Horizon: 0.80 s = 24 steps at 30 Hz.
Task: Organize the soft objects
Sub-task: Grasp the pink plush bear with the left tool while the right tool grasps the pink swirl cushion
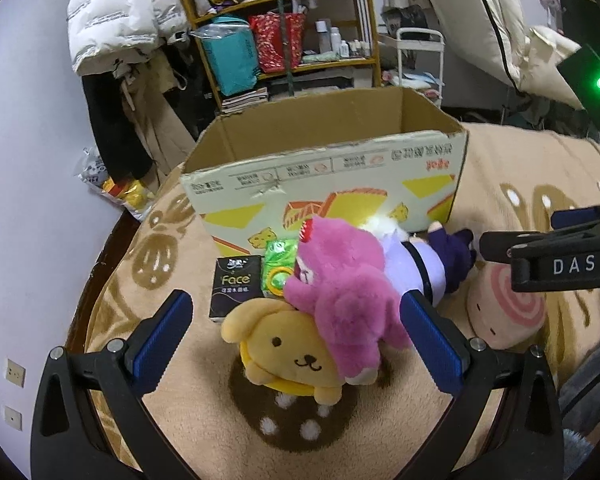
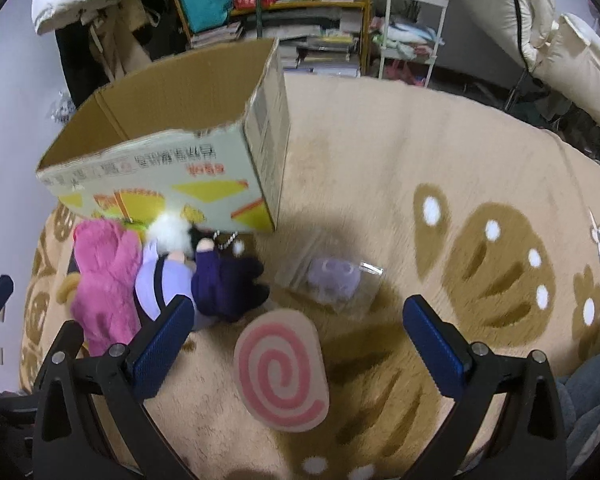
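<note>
Between the left gripper's (image 1: 296, 340) wide jaws lies the yellow dog plush (image 1: 284, 352).

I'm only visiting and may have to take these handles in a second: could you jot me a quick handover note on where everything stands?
Left gripper: open, empty, poised over the yellow dog plush.
Right gripper: open, empty, above the pink-swirl cushion.
All on the tan blanket in front of the cardboard box: pink plush lying across the dog, doll in purple clothes, black Face tissue pack, green packet, small purple toy in clear packaging.
Done: nothing visibly boxed; the box floor is hidden.
Left: everything soft.
</note>
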{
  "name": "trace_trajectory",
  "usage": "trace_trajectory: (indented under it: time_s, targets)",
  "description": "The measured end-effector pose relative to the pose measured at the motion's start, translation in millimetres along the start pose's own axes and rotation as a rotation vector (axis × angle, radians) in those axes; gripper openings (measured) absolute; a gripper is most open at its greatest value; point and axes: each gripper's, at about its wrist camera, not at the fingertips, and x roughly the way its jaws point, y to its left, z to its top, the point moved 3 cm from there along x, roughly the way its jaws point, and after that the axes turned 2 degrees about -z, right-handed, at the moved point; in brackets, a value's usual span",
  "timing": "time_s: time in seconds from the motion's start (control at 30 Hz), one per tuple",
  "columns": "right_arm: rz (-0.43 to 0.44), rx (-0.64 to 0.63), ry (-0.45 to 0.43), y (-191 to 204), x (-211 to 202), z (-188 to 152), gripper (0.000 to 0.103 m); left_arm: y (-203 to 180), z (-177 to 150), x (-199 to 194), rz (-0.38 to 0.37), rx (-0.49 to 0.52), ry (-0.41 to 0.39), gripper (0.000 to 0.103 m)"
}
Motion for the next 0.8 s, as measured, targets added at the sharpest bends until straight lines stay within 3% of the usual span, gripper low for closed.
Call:
trace_trajectory:
  time_s: [0.33, 0.63, 0.67, 0.73, 0.8]
  targets:
    - [-0.040, -0.061, 0.095, 5.8, 15.1, -8.4, 0.102, -19.9, -10.1, 10.6, -0.024, 0.065, 0.035, 0.102]
    - [-0.016, -0.048, 0.154, 2.2, 25.5, -13.2, 0.090, -28.3, -11.5, 18.3, 0.007, 0.099, 0.035, 0.102]
    - [-0.011, -0.051, 0.157, 2.4, 27.8, -14.1, 0.087, -28.4, -11.5, 18.5, 0.007, 0.101, 0.032, 0.100]
    - [-0.008, -0.060, 0.171, 4.4, 30.3, -16.3, 0.079, -28.6, -11.9, 19.3, -0.012, 0.104, 0.033, 0.084]
    - [0.013, -0.062, 0.188, 7.1, 32.3, -18.8, 0.073, -28.7, -13.2, 21.4, -0.055, 0.095, 0.055, 0.076]
